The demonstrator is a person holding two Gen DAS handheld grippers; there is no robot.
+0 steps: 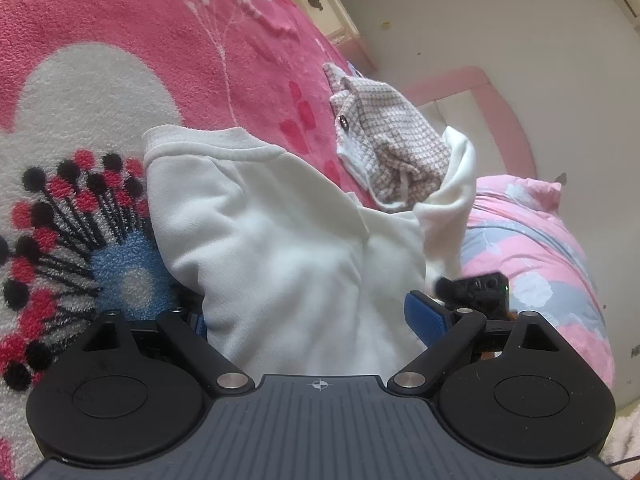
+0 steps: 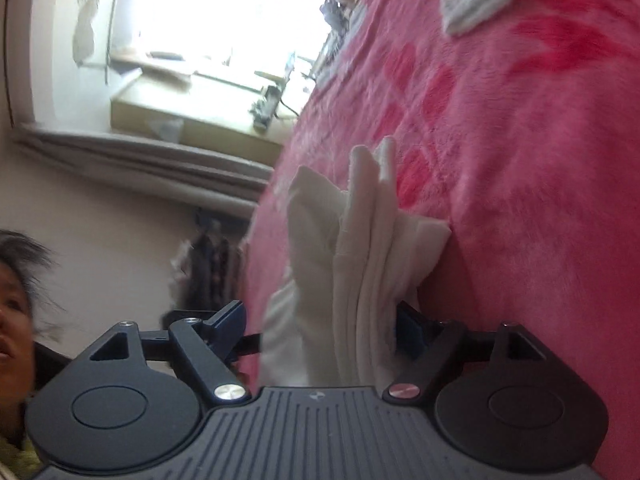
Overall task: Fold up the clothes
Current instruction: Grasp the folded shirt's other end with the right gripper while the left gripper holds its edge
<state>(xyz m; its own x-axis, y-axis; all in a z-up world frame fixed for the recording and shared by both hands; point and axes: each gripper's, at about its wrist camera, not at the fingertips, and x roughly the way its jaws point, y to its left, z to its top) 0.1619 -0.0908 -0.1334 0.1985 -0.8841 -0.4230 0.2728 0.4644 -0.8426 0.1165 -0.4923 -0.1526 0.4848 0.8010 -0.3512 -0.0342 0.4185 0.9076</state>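
Observation:
A white sweatshirt with a ribbed hem lies over the pink flowered blanket. My left gripper stands open with the white cloth bunched between its blue pads. In the right wrist view my right gripper is open around a folded bundle of the white cloth, which runs up between the fingers; the right pad touches it, the left pad stands apart. A checked pink-and-white garment with a button lies beyond the sweatshirt.
The other gripper's black body shows past the cloth on the right. A pink and grey quilt lies at the right. A window and sill and a person's face are on the left of the right wrist view.

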